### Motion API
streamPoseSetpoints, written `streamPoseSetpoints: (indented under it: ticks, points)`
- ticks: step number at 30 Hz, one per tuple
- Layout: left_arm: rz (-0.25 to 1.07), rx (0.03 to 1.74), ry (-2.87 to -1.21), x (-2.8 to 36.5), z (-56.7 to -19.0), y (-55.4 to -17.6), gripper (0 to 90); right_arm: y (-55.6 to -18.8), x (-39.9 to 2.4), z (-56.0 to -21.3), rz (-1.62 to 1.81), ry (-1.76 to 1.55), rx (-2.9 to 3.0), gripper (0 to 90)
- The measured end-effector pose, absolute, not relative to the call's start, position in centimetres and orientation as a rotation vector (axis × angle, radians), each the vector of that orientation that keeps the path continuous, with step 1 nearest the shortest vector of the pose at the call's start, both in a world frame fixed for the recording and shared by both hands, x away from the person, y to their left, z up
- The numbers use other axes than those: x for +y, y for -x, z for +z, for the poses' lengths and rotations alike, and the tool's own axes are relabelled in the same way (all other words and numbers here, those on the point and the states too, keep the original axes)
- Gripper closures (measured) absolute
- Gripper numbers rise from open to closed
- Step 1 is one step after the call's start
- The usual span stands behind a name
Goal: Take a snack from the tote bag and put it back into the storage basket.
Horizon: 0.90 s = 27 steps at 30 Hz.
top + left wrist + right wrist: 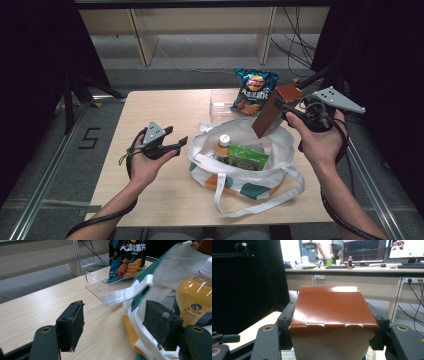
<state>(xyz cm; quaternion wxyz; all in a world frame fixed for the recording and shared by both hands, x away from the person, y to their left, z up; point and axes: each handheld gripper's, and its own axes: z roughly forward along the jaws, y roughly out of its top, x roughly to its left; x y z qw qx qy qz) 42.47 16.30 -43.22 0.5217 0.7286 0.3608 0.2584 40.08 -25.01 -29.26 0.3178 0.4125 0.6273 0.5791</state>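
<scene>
Box: brown carton (270,112), held tilted in the air over the open tote (280,142).
Right tongs (333,322): clamped on the box's two sides.
Left tongs (120,325): spread, nothing between, beside the tote rim.
Handling: likely light, stiff yet crushable; glossy, may slip.
Grip: flat sides, moderate squeeze.

Chip bag (127,258): large white Chinese characters "大波浪薯片" across the top; a round Lay's logo on its front in the high view. Floor (55,150): marked "5".
</scene>
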Motion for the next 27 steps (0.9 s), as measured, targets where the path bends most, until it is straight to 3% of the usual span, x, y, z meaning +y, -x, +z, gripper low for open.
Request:
streamPoseSetpoints:
  ticks: [27]
  points:
    - [0.619, 0.864, -1.743, 16.2, -43.2, -42.4, 31.5, -40.8, -25.7, -28.0, 1.523, -1.099, 1.611, 39.7]
